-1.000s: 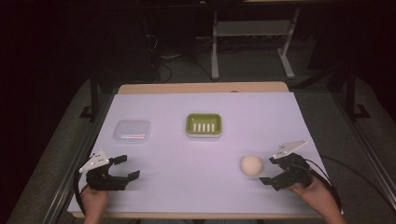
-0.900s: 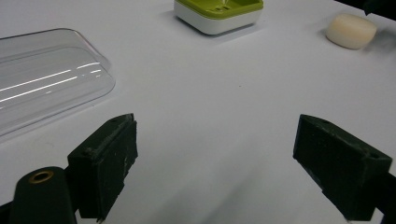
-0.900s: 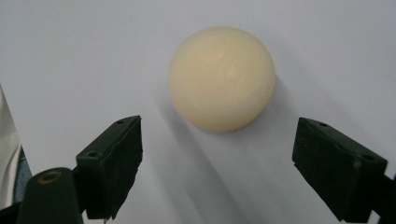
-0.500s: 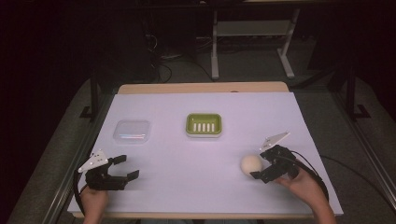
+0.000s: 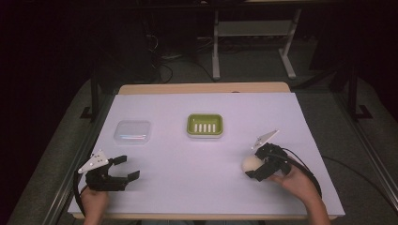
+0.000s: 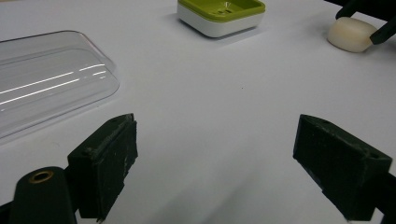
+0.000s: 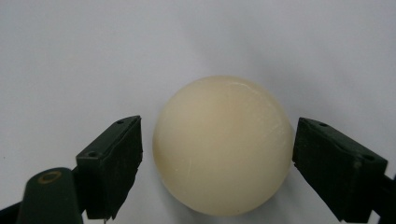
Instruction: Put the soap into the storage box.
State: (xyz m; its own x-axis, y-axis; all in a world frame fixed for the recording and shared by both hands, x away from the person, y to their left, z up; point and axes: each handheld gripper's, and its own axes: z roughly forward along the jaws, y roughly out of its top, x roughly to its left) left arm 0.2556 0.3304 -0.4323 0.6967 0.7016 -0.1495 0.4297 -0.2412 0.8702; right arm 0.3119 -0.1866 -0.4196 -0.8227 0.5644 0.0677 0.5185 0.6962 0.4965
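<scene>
A cream, rounded bar of soap (image 5: 248,162) lies on the white table at the front right. My right gripper (image 5: 254,165) is open and straddles it: in the right gripper view the soap (image 7: 224,144) sits between the two jaws of the gripper (image 7: 218,161), with a small gap on each side. At the front left my left gripper (image 5: 126,168) rests open with nothing in it. In the left gripper view this gripper (image 6: 215,168) points over bare table toward the soap (image 6: 350,33), far off at the upper right.
A green and white soap dish (image 5: 204,125) stands in the middle of the table, with a clear plastic lid (image 5: 133,132) to its left. The left gripper view has the dish (image 6: 219,14) at the top and the lid (image 6: 46,79) at the left. White table (image 5: 187,187) lies between the grippers.
The right gripper has moved left and forward from beside the soap until its open jaws stand on either side of it. The left gripper has stayed put.
</scene>
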